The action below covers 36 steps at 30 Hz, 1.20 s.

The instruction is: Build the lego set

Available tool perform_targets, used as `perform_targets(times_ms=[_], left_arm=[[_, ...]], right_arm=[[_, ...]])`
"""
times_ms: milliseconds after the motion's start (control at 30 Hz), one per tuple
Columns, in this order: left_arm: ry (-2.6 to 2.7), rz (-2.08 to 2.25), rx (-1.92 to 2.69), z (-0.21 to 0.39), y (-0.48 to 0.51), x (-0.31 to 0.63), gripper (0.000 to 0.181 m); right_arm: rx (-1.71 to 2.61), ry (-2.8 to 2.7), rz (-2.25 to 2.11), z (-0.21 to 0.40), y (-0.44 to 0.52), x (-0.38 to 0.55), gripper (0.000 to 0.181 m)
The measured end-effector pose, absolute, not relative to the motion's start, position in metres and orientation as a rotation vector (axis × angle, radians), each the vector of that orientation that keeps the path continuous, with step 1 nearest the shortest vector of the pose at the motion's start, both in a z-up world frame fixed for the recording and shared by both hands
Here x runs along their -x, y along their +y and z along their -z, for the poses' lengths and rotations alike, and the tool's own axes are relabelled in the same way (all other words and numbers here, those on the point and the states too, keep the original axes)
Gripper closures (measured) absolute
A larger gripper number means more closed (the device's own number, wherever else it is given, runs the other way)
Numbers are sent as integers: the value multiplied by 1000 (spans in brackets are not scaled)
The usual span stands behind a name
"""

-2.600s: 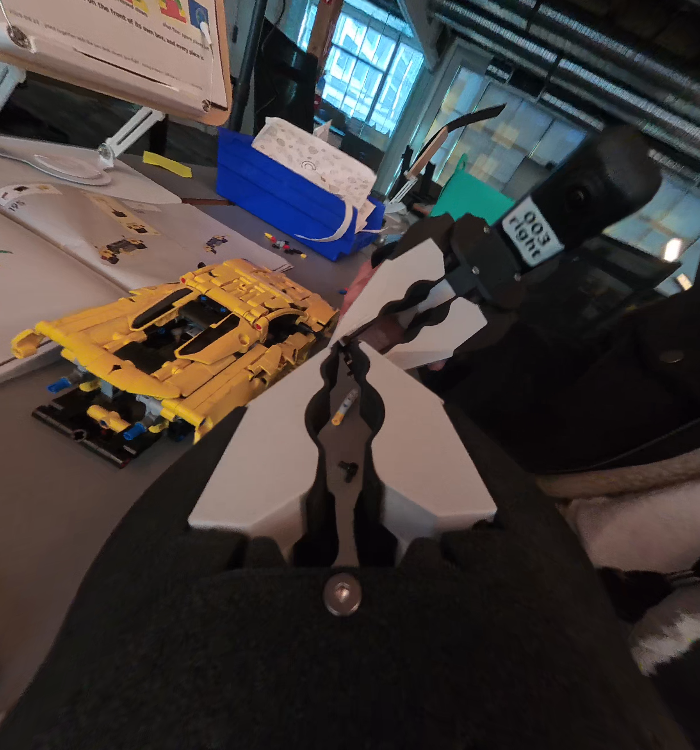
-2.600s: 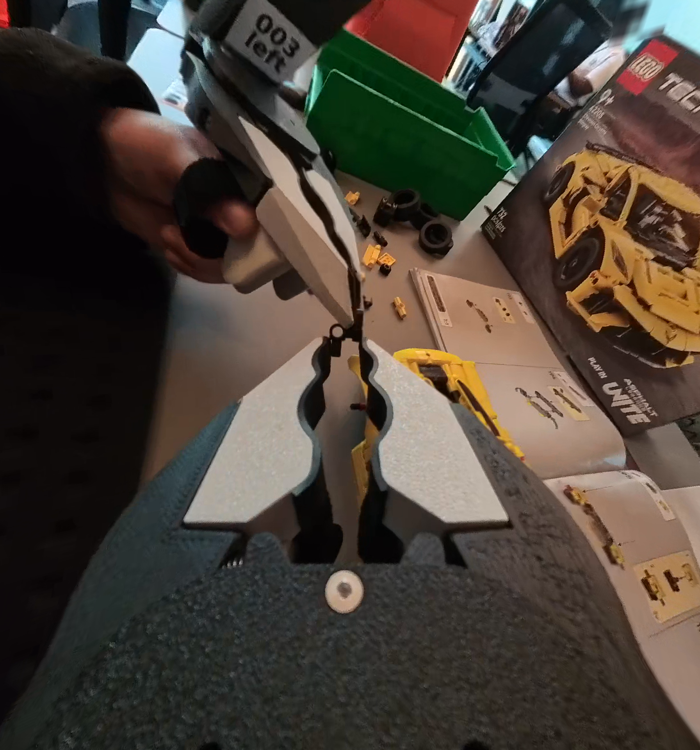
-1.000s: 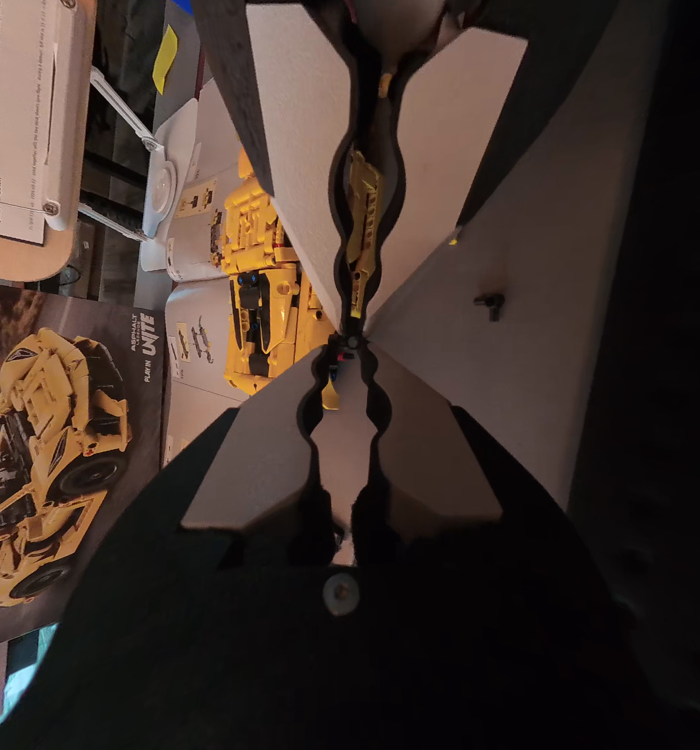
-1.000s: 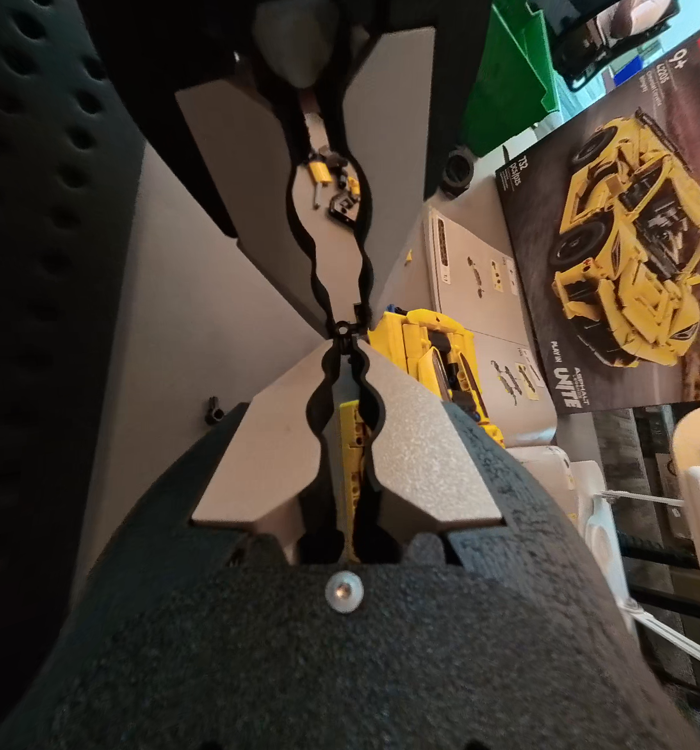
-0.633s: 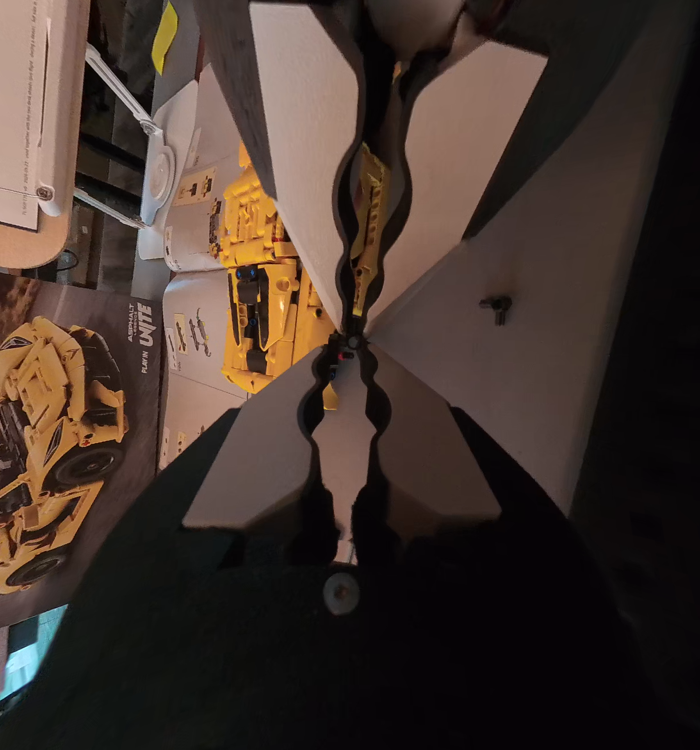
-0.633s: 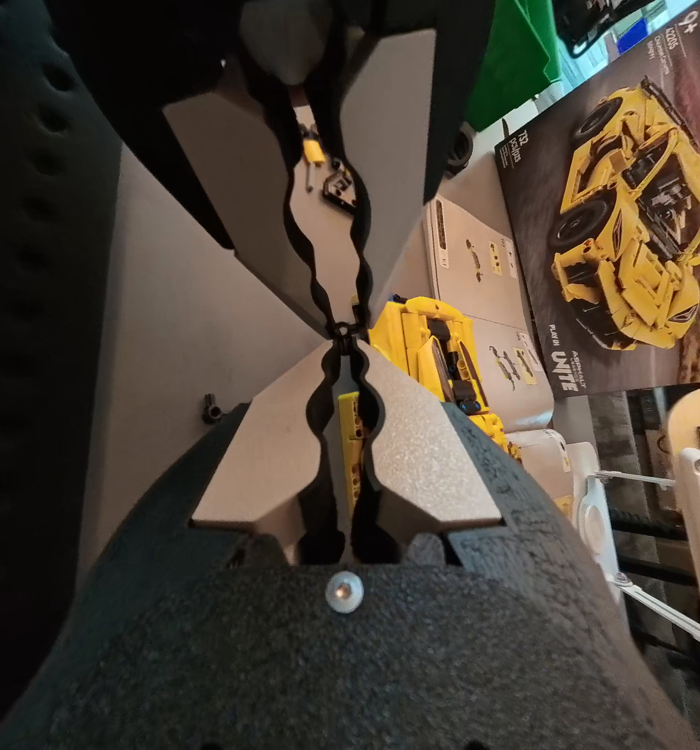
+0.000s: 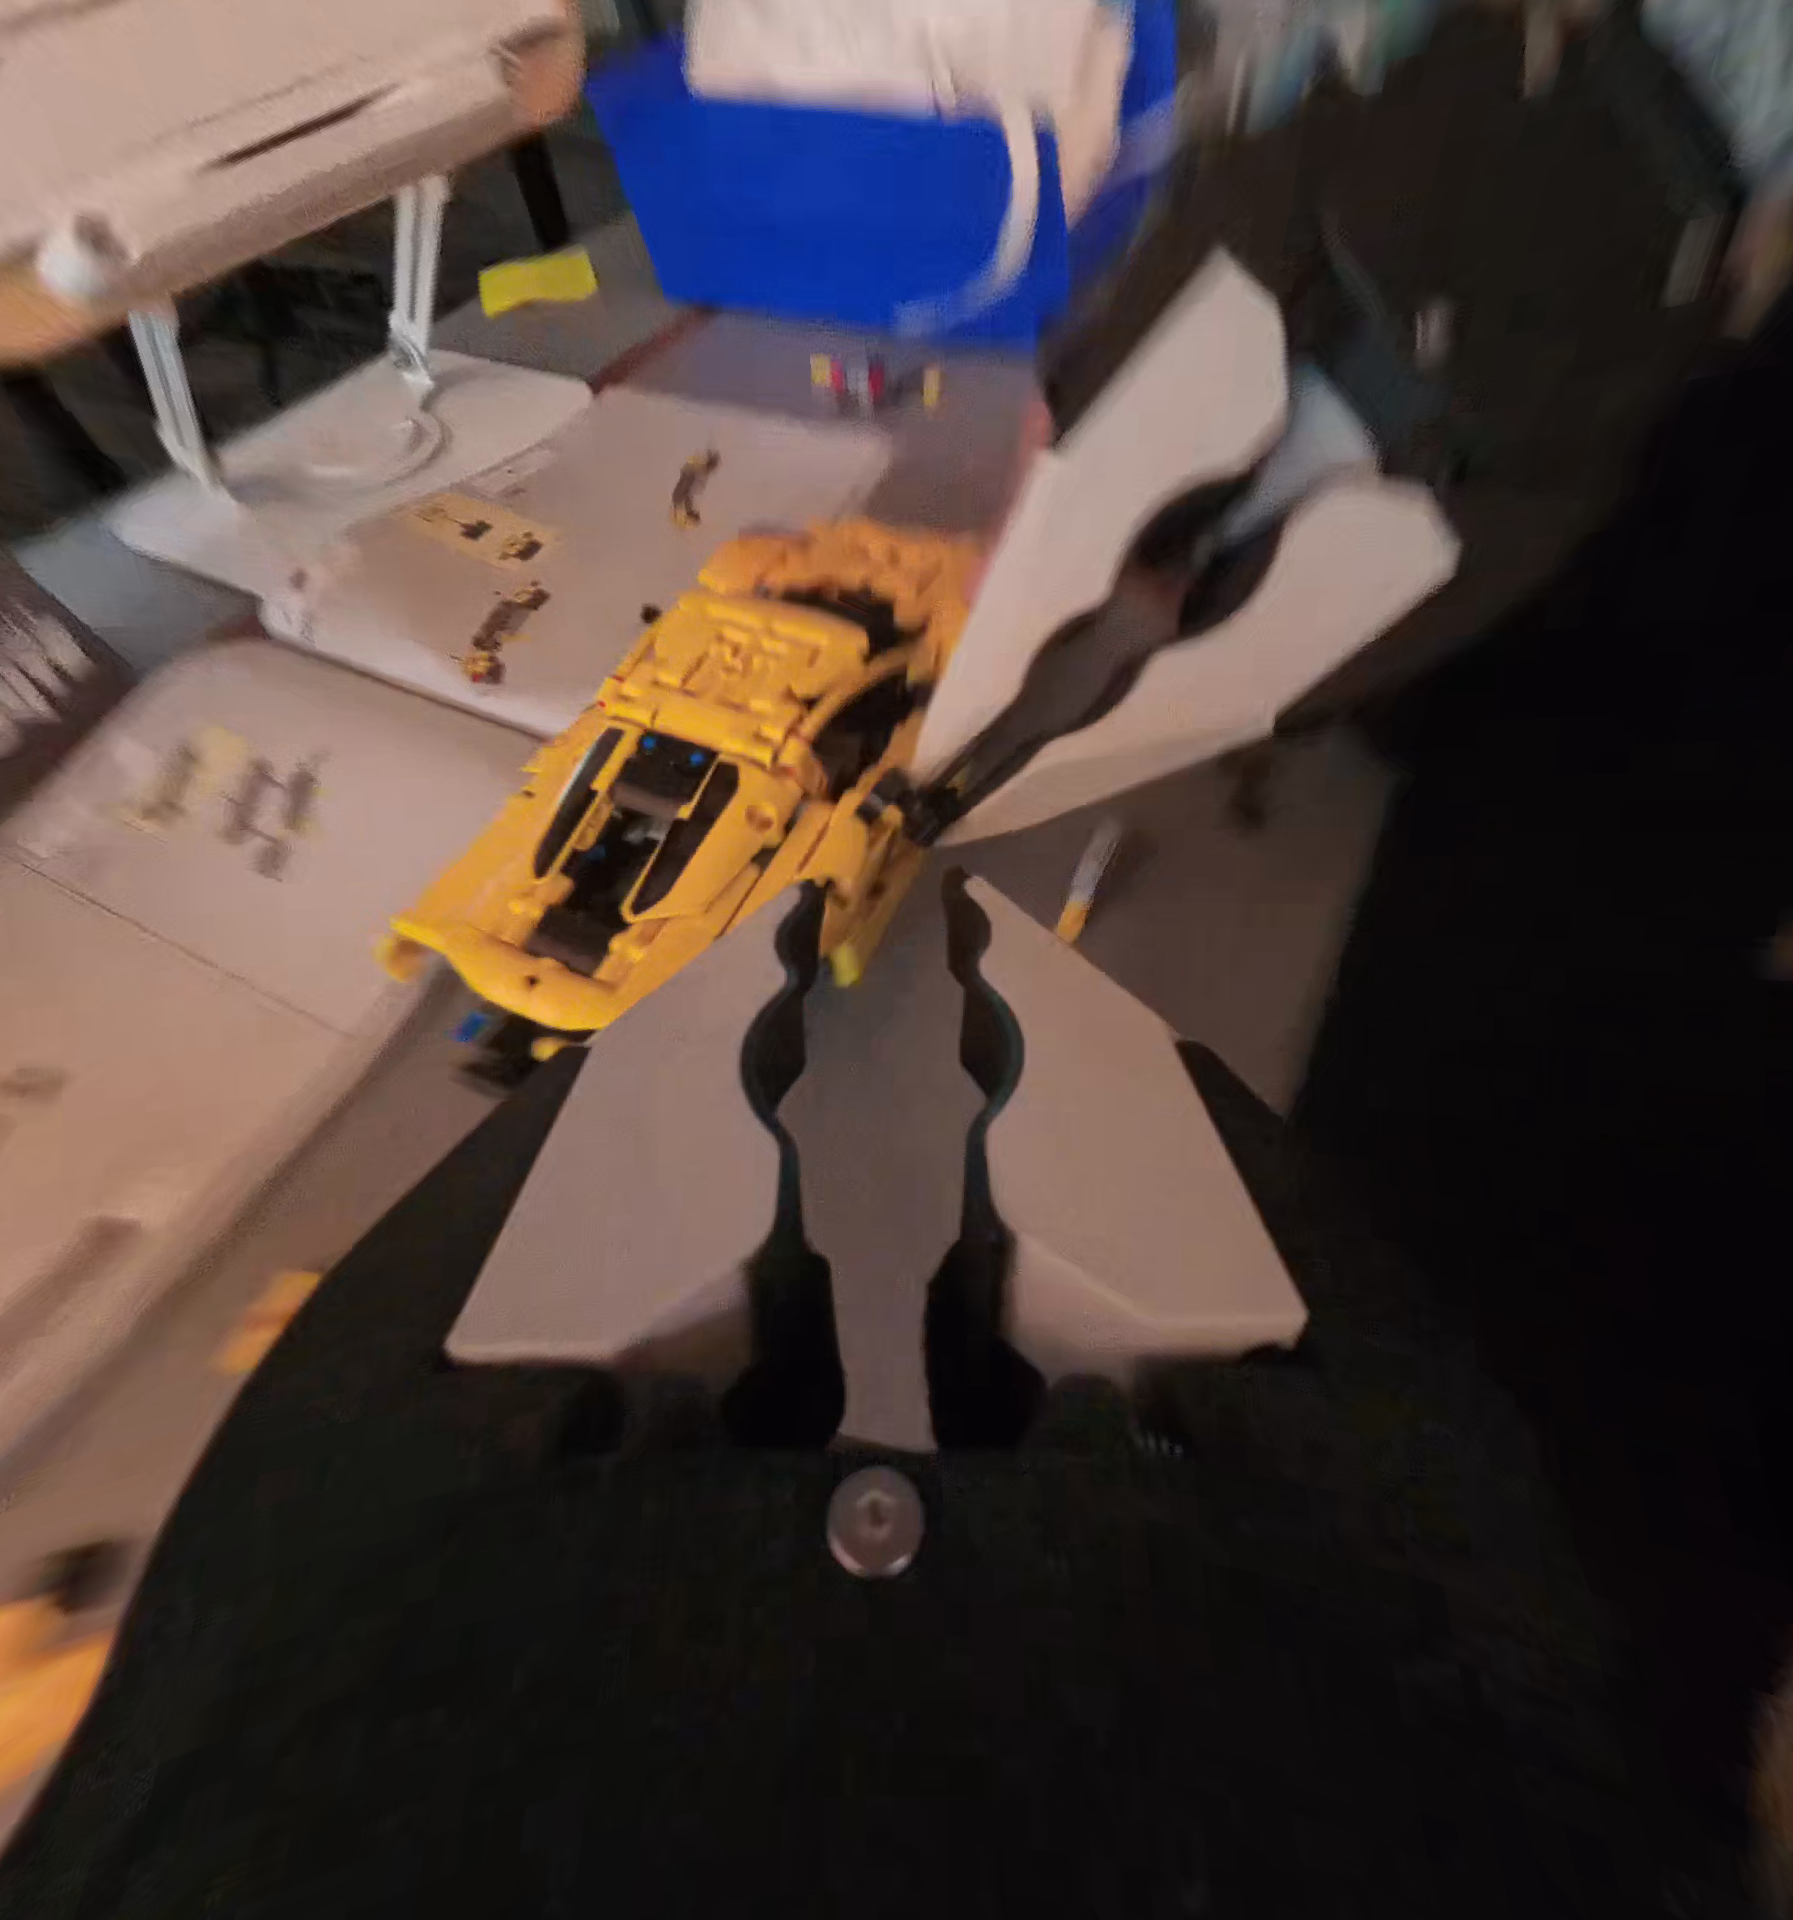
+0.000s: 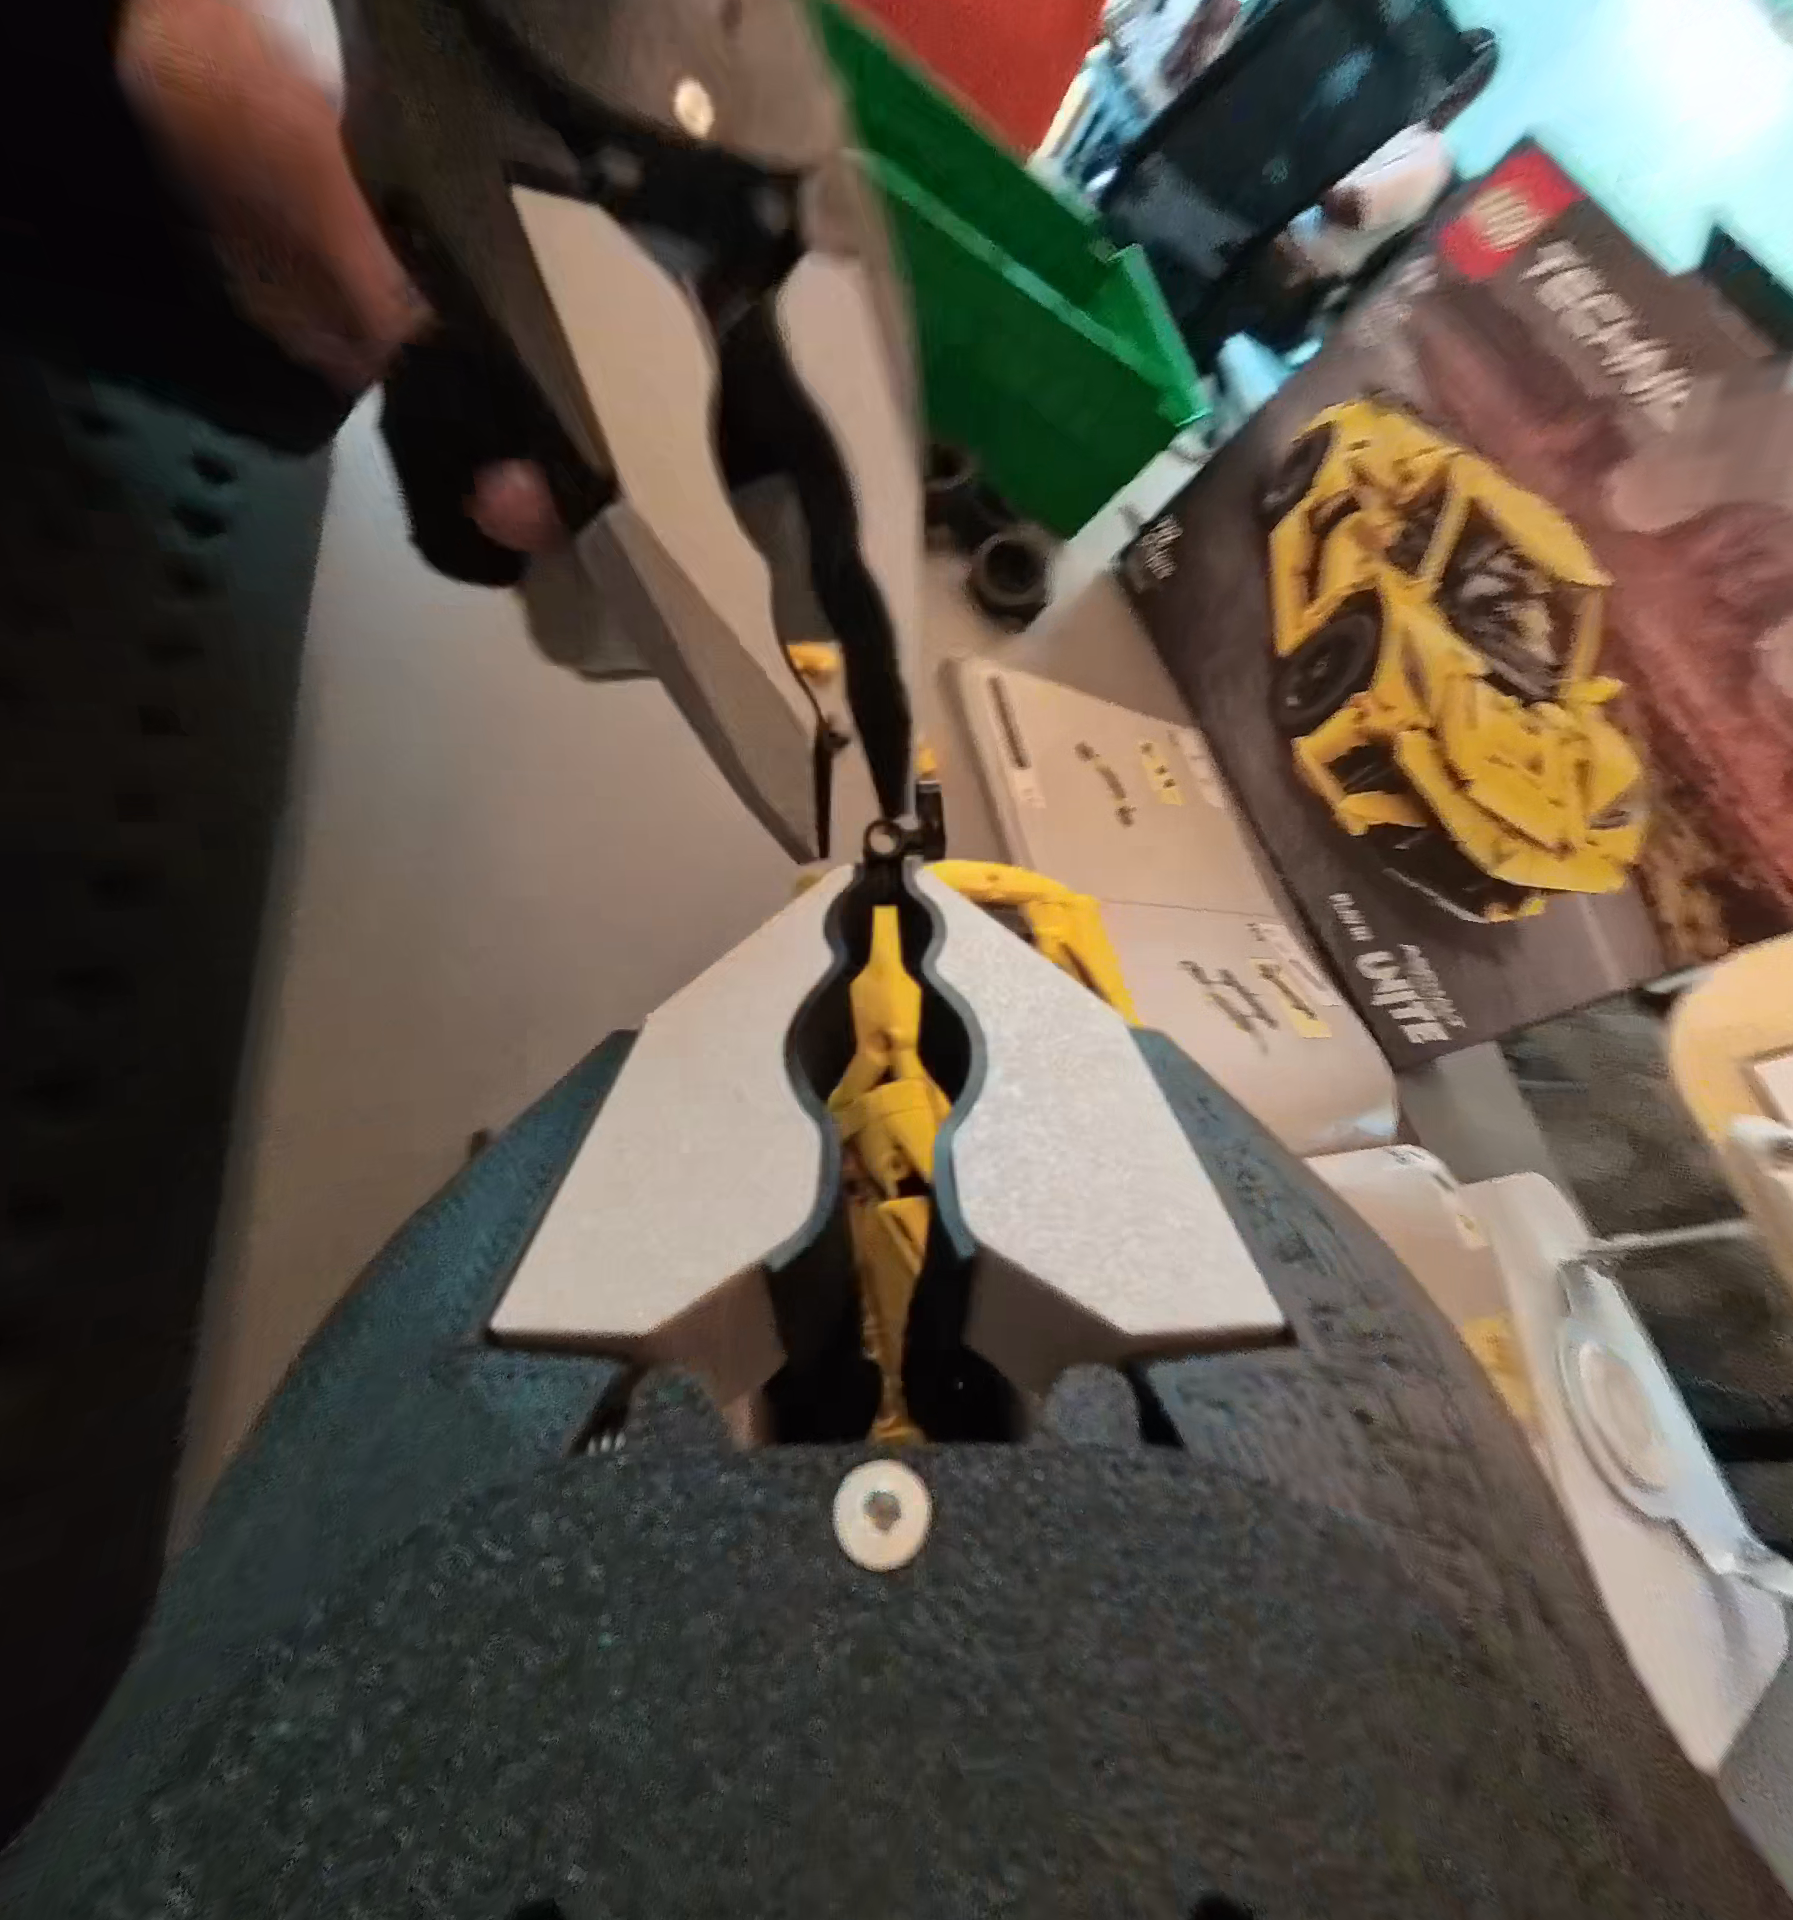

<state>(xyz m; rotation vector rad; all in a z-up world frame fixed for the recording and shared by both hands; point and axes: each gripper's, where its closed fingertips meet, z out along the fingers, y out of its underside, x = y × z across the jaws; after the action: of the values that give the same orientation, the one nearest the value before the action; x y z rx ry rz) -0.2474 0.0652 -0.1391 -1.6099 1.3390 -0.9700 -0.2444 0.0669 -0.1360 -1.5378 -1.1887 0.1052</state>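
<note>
Printed lettering and logo on set box (image 8: pixel 1557 665), print on instruction booklet (image 8: pixel 1131 810)

Far across my table (image 7: pixel 1235 935) sits a blue bin (image 7: pixel 830 208) with white paper (image 7: pixel 871 62) spilling out of it, and a strip of yellow tape (image 7: pixel 537 283) lies just left of it. At the far left a board (image 7: pixel 196 135) rests on a white stand (image 7: pixel 352 436) (too blurred for me to make out more). From my other side, a green bin (image 8: pixel 1017 312) stands far off, with something red (image 8: pixel 975 42) behind it.
</note>
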Motion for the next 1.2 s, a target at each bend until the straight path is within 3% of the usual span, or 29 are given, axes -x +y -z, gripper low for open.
perform_targets(times_ms=[100, 200, 300, 467, 600, 1067, 1200], left_arm=[[965, 1499, 1655, 120, 66, 245, 157], [881, 1653, 1642, 116, 61, 243, 162], [899, 1631, 1589, 111, 57, 242, 172], [879, 1653, 1584, 111, 58, 243, 165], [851, 1619, 1537, 105, 62, 247, 174], [880, 1529, 1562, 112, 66, 250, 173], [1036, 1457, 1560, 119, 57, 252, 175]], right_arm=[[1455, -1117, -23, 118, 71, 243, 179], [1404, -1115, 66, 114, 70, 246, 178], [1386, -1123, 108, 115, 71, 246, 178], [1378, -1133, 148, 119, 74, 246, 178], [1364, -1153, 82, 121, 66, 258, 178], [1449, -1062, 92, 123, 75, 257, 178], [1499, -1090, -130, 129, 65, 258, 172]])
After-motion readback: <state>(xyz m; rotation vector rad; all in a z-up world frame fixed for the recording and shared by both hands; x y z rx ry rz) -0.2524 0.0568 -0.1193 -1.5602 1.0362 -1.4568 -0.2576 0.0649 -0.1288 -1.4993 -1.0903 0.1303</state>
